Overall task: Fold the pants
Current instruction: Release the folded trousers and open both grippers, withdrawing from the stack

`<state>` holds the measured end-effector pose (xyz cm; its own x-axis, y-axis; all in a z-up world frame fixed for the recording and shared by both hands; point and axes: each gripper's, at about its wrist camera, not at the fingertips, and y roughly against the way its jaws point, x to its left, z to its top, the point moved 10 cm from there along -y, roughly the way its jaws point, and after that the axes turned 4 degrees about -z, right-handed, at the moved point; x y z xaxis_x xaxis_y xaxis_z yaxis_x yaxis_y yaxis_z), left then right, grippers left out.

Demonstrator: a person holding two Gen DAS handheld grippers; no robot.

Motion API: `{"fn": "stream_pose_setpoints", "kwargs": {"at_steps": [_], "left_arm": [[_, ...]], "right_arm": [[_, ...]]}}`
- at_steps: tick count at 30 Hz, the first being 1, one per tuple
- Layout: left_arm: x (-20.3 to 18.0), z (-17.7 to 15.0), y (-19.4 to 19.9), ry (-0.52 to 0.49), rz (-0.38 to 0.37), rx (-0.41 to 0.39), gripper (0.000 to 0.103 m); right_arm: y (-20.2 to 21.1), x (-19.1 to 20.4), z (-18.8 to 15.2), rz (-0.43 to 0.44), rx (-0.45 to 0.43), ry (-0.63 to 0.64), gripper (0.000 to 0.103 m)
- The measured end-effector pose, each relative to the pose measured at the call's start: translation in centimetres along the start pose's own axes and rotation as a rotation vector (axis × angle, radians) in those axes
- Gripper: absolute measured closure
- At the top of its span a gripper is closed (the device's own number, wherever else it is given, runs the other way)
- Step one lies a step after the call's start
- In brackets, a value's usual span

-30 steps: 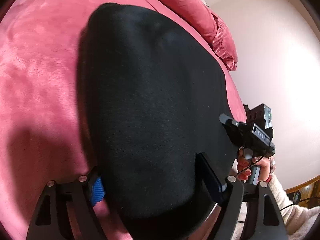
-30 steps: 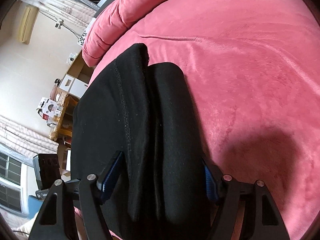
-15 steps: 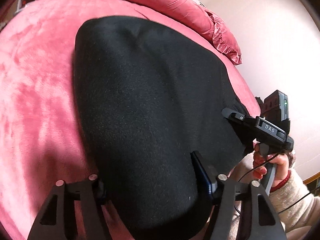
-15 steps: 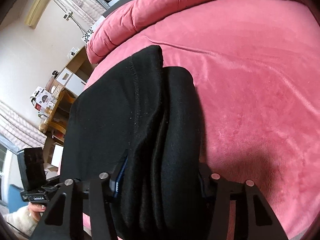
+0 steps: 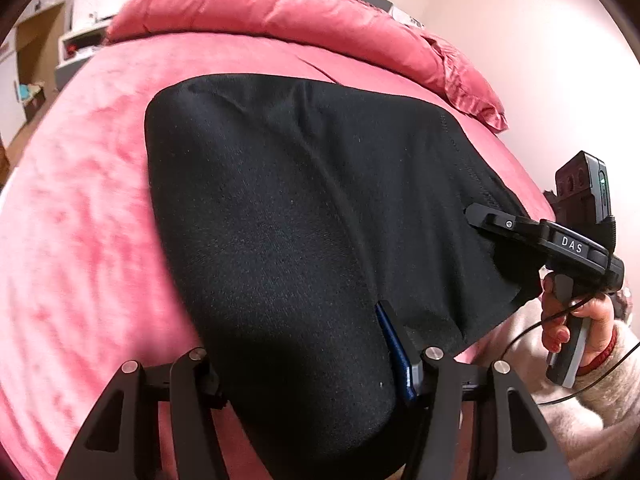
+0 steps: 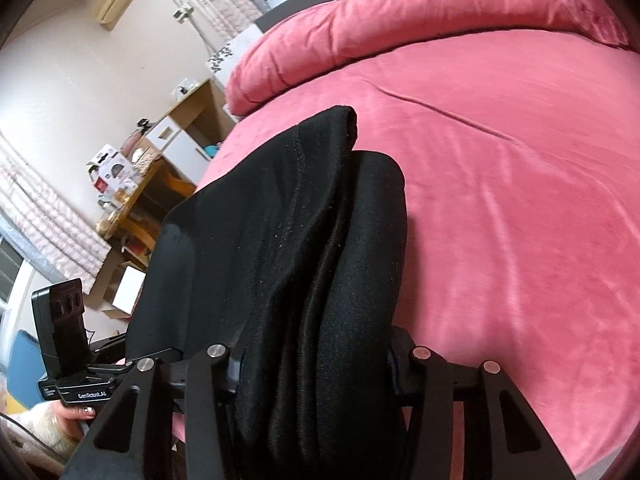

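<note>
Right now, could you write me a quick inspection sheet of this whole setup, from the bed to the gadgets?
Surface: pink bedspread on a bed, slightly creased, with a matching long pillow at the far end.
Job's things: black pants, bunched and lifted at the near edge, the far part lying on the bed.
Clutter: nothing seen on the bed.
Grippers: left gripper clamped on the pants' near edge; right gripper clamped on a thick bunch of folded layers.
Cables: thin black cable looping below the right hand.
Surroundings: wooden shelf unit with boxes beside the bed, curtains, pale wall.
</note>
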<state>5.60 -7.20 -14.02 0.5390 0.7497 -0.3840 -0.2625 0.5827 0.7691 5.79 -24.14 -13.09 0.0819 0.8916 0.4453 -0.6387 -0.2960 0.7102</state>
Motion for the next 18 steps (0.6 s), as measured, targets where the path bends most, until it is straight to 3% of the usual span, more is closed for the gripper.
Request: {"fn": "stream_pose_setpoints", "kwargs": {"at_steps": [9,14,18], "left_arm": [[5.0,5.4,-0.3,0.004,0.070,-0.064,0.043],[6.8,9.6,-2.9,-0.003,0.086,-0.065,0.043],[8.3,11.1,-5.4,0.022,0.087,-0.047,0.041]], "right_arm": [[-4.4,2.6,4.4,0.023,-0.036,0.030,0.055],[-7.0,1.9,8.1,-0.009,-0.071,0.021,0.055],[-9.2,0.4,9.6,-0.049,-0.052,0.022,0.054]]}}
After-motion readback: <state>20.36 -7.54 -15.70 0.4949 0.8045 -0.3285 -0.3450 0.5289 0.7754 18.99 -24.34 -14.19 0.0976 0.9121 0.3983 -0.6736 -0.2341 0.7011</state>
